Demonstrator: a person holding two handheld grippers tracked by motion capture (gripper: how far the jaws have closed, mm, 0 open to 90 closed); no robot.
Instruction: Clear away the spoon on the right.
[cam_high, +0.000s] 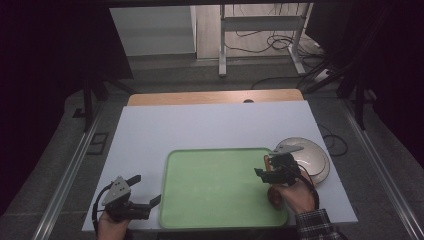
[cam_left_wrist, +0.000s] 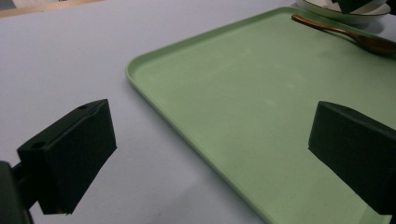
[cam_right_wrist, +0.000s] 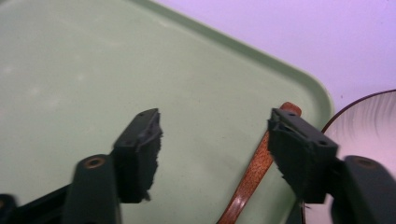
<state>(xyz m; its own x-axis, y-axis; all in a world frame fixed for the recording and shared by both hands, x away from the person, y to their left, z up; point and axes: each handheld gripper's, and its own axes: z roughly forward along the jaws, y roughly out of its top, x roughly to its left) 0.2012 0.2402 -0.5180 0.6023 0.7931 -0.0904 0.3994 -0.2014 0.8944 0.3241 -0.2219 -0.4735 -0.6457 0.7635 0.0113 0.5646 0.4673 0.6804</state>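
The white worktop (cam_high: 200, 125) is seen across the middle of the high view, with a wooden edge along its far side. A green tray (cam_high: 220, 187) lies in the lower centre of that frame, empty over most of its flat bed. A pale bowl (cam_high: 312, 157) with a dark rim sits just beside the tray's right edge, on the worktop. A brown wooden spoon (cam_right_wrist: 254, 172) is laid along the tray's right side, near the bowl; it is judged light, stiff and smooth, best taken across the slim handle. The right claw (cam_right_wrist: 215, 149) is held open above the tray, the spoon handle lying just inside its right-hand jaw and not yet gripped. The left claw (cam_high: 142, 192) is held open at the lower left, over the worktop beside the tray's left rim, empty.
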